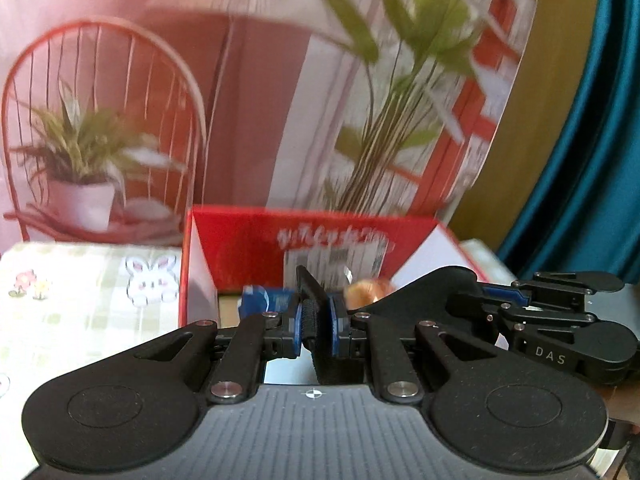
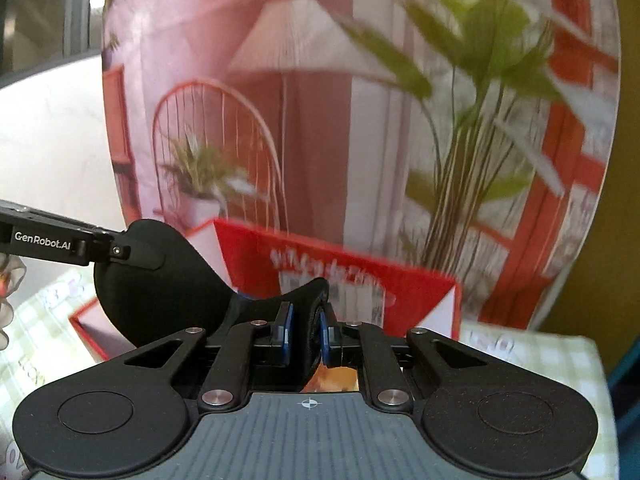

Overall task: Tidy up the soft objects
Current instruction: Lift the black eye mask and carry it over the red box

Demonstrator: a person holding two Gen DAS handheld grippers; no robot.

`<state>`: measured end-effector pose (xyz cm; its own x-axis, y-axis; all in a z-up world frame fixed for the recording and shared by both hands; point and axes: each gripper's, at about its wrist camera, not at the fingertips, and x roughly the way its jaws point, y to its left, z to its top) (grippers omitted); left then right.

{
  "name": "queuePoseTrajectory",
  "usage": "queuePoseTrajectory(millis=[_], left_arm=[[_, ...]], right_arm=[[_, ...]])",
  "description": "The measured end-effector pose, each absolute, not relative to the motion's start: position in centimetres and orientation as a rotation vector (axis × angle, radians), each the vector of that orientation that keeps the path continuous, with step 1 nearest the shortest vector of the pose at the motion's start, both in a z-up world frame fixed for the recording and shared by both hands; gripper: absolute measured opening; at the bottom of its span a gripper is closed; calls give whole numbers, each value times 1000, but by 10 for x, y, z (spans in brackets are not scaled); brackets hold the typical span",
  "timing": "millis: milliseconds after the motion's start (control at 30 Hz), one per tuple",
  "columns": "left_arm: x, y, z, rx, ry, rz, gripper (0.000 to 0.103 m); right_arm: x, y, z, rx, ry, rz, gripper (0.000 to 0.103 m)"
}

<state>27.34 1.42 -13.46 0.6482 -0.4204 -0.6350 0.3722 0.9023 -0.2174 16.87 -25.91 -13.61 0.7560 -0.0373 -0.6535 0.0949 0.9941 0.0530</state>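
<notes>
Surface: a pale green checked cloth (image 1: pixel 80 312) printed with a white rabbit (image 1: pixel 152 286) and small flowers, left of the red box (image 1: pixel 304 236).

Red box: open-topped, white inside walls, blurred white script on its far wall, unreadable. A blue packet (image 1: pixel 264 298) and an orange-brown soft item (image 1: pixel 366 294) lie inside.

Backdrop: behind the box, a printed scene of a red chair, potted plants and a lamp; teal curtain (image 1: pixel 592 152) to its right.

Left gripper (image 1: pixel 316 320): jaws pinched on a black eye mask (image 1: pixel 384 300), above the box.

Right gripper (image 2: pixel 306 334): jaws pinched on the mask's other end.

Writing: "DAS" on the right gripper; "GenRobot.AI" on the left gripper.
</notes>
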Motion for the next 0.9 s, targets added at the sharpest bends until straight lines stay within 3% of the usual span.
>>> queuePoseTrajectory(millis=[333,667,833,900], left_arm=[[279,11,-164,-26,867,-448,14],[280,9,-168,0,886,-446,15],[273,12,-158,17,847,-438,25],[269,14,-154,25,828,-433,45]], right_arm=[[176,-250,-179,133,874,-48,12],[176,-255,-186,175,913,-61,15],[172,-251,-182,109,894,-113,27],[169,-251,-179,78,879,-135,31]])
